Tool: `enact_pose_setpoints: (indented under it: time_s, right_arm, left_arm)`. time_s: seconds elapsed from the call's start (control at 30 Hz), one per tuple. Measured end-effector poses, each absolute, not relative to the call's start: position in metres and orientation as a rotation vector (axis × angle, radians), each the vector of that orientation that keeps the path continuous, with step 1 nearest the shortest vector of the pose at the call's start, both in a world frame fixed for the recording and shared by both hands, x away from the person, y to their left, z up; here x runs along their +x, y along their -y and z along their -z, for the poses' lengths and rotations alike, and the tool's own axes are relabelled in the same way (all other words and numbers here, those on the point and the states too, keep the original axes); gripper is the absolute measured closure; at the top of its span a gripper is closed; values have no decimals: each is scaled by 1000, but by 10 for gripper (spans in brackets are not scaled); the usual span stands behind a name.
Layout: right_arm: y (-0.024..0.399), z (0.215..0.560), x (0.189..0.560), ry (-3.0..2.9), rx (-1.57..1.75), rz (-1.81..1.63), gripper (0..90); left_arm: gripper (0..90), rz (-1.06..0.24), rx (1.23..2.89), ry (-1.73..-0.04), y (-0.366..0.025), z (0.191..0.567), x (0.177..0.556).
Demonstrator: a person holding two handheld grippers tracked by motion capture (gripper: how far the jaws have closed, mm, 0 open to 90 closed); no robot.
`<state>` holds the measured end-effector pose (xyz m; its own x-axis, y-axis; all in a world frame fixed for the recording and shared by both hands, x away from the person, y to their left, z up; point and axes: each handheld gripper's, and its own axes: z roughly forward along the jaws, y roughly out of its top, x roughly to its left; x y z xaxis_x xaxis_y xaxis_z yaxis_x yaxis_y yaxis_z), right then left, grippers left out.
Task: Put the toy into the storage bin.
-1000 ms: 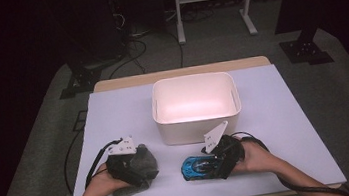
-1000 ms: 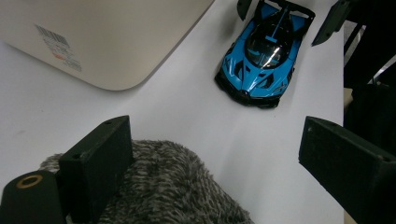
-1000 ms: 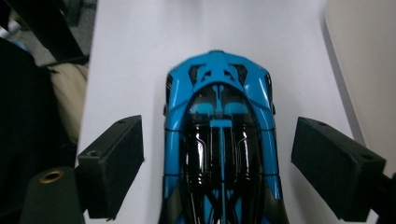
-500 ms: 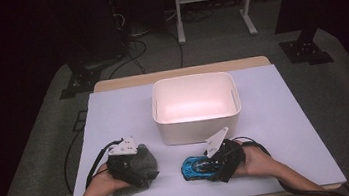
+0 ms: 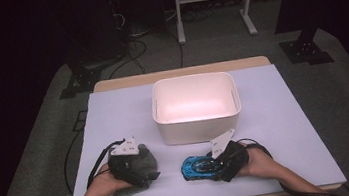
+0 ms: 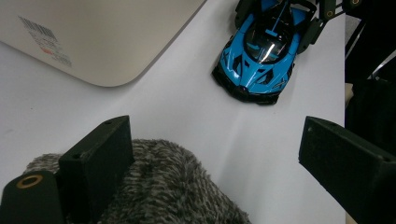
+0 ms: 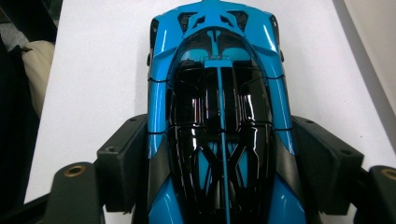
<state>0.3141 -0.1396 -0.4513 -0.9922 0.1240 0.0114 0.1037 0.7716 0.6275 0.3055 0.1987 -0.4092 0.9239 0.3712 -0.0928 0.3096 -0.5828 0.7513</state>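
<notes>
The blue toy sports car (image 7: 217, 116) sits on the counter (image 5: 287, 129) just in front of the white bin (image 5: 196, 106). The right claw (image 5: 217, 166) has just been closing, its jaws hugging the car's flanks. Left of the bin's front, the left claw (image 5: 141, 170) gapes wide over a grey furry cloth (image 6: 163, 186).

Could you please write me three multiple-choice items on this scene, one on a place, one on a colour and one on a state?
1. Where does the toy car stand?
A. inside the white bin
B. on the table in front of the white bin
C. on the floor

2. What colour is the toy car's body?
A. blue
B. red
C. yellow

3. How do the jaws of the left gripper stand?
A. wide apart over the grey furry thing
C. shut on the toy car
B. shut on the white bin's rim

Answers:
1 B: the high view shows it on the table, nearer the person than the bin.
2 A: the right gripper view shows blue bodywork with a black roof.
3 A: the left gripper view shows a broad gap between them.
</notes>
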Motion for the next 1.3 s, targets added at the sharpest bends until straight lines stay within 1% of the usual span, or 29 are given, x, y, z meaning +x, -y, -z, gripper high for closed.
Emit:
enact_pose_setpoints:
  time_s: [0.47, 0.77, 0.93, 1.3]
  right_arm:
    - [143, 451, 320, -2948, 245, -1106, 251]
    - [143, 439, 318, -2935, 234, -1147, 251]
    - [141, 428, 317, -2930, 213, -1165, 251]
    - [141, 391, 315, -2915, 150, -1178, 251]
  left_arm:
    - [91, -94, 2225, -491, -202, 409, 306]
    - [91, -100, 2224, -489, -203, 408, 306]
    - [91, -103, 2215, -501, -205, 408, 306]
    - [91, -110, 2203, -512, -210, 407, 306]
